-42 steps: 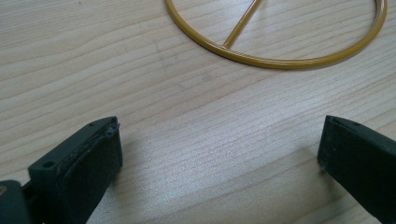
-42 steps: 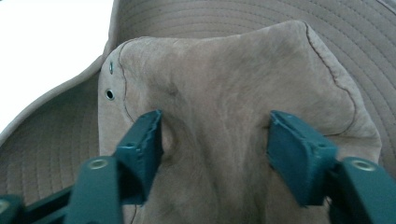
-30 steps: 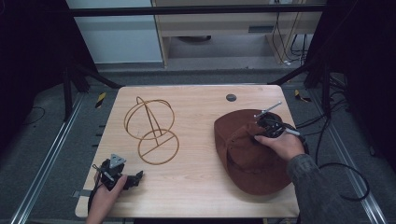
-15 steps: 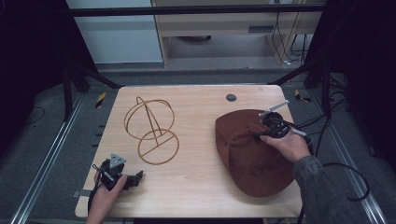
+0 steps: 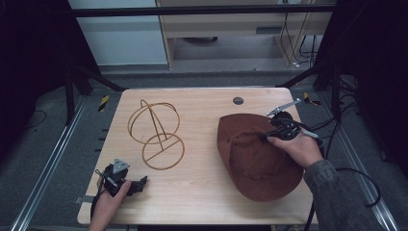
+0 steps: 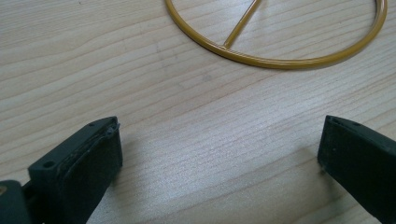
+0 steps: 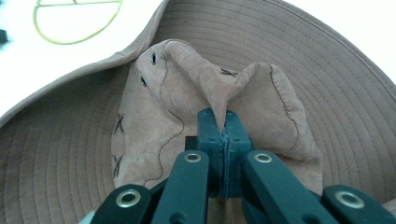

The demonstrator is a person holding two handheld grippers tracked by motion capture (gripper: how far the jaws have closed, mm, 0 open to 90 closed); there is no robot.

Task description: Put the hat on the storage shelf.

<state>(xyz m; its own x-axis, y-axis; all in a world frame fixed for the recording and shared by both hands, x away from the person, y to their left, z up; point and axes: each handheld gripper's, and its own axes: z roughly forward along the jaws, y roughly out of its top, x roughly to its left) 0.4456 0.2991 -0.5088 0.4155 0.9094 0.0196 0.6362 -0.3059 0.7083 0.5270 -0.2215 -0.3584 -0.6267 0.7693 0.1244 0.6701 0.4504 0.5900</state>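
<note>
Wooden table (image 5: pixel 202 192) carries a gold wire hat stand (image 5: pixel 156 132); right tongs (image 5: pixel 275 129) pinch the brown hat (image 5: pixel 250 161) crown, left tongs (image 5: pixel 137 184) gape empty nearby.

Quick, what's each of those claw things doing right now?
Left gripper: open, holding nothing, above the table.
Right gripper: closed, pinching the brown hat.

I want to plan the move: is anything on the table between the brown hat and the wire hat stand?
Nothing visible: bare wood lies between the brown hat, pinched at its crown by the right claw, and the wire hat stand.
</note>
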